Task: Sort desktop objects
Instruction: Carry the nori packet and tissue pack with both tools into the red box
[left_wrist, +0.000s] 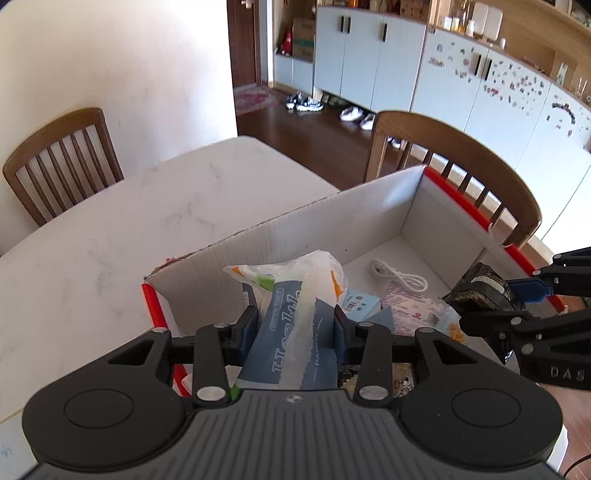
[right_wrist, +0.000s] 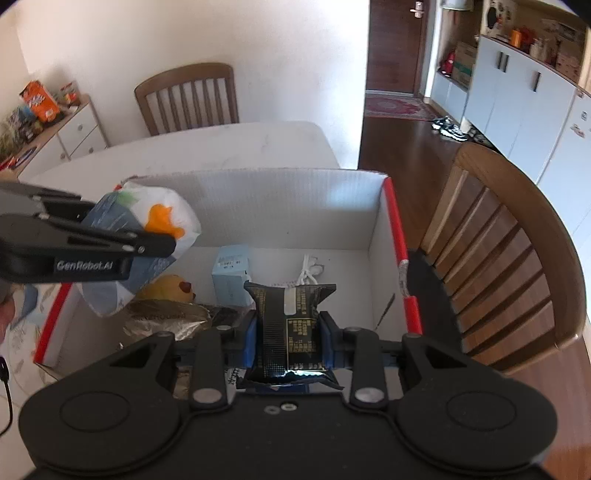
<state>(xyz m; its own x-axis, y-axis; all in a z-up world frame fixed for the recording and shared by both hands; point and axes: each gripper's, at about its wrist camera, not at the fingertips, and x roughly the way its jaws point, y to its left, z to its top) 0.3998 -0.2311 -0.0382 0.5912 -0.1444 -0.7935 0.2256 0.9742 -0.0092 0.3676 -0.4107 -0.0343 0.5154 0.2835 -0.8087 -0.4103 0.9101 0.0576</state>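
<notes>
My left gripper (left_wrist: 295, 328) is shut on a blue tissue pack in a clear plastic bag (left_wrist: 291, 332) and holds it above the near left part of the open cardboard box (left_wrist: 295, 229). It also shows in the right wrist view (right_wrist: 147, 221). My right gripper (right_wrist: 288, 332) is shut on a black and gold snack packet (right_wrist: 291, 325), held over the box (right_wrist: 280, 206). That packet shows in the left wrist view (left_wrist: 480, 291) at the right. In the box lie a white cable (left_wrist: 399, 275), a light blue small box (right_wrist: 231, 273), a yellow toy (right_wrist: 170, 288) and a pink printed packet (left_wrist: 413, 306).
The box has red edges (right_wrist: 399, 251) and stands on a white marble table (left_wrist: 129, 221). Wooden chairs stand at the far side (left_wrist: 62, 158) and right beside the box (right_wrist: 498, 251). A sideboard with snacks (right_wrist: 40, 110) is at the far left.
</notes>
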